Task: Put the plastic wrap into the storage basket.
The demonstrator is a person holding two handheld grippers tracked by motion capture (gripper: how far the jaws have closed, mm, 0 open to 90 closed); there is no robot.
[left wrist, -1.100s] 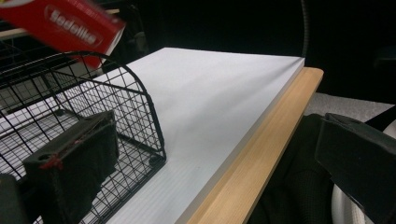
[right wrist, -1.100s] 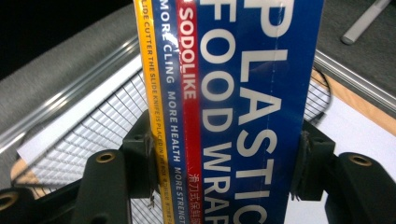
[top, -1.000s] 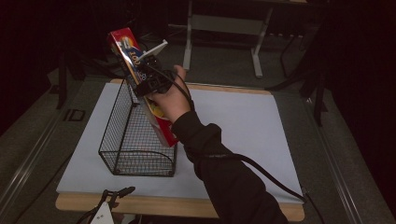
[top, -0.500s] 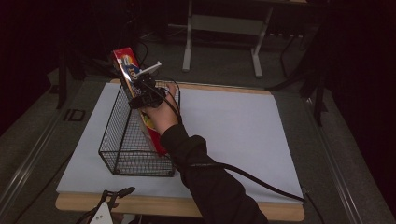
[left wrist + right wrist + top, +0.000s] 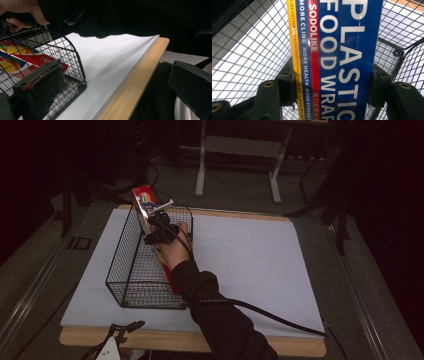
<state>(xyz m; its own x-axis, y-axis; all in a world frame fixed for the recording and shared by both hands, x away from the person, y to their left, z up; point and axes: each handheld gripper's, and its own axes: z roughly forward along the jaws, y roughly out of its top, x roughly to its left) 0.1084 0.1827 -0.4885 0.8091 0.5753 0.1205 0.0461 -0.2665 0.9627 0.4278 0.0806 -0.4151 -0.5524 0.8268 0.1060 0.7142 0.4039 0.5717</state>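
A long red and blue plastic food wrap box [image 5: 143, 201] slants into the black wire basket [image 5: 129, 270], its top end sticking out above the far rim. My right gripper [image 5: 159, 227] is shut on the box near its upper half. In the right gripper view both jaws press the box [image 5: 342, 50] from either side, with basket mesh [image 5: 249, 55] behind. My left gripper [image 5: 131, 326] rests low at the table's front edge. In the left gripper view its jaws stand wide apart, so the left gripper [image 5: 115, 92] is open and holds nothing. The box [image 5: 30, 58] lies inside the basket [image 5: 75, 57].
A white mat [image 5: 250, 260] covers the wooden table [image 5: 280, 347], and the basket stands on the mat's left part. A black cable [image 5: 270, 317] trails from the right arm across the mat. A metal stand [image 5: 240, 150] is on the floor beyond the table.
My right gripper has carried the box down and to the left, lowering it from above the basket's rim into the basket. The left gripper has stayed put.
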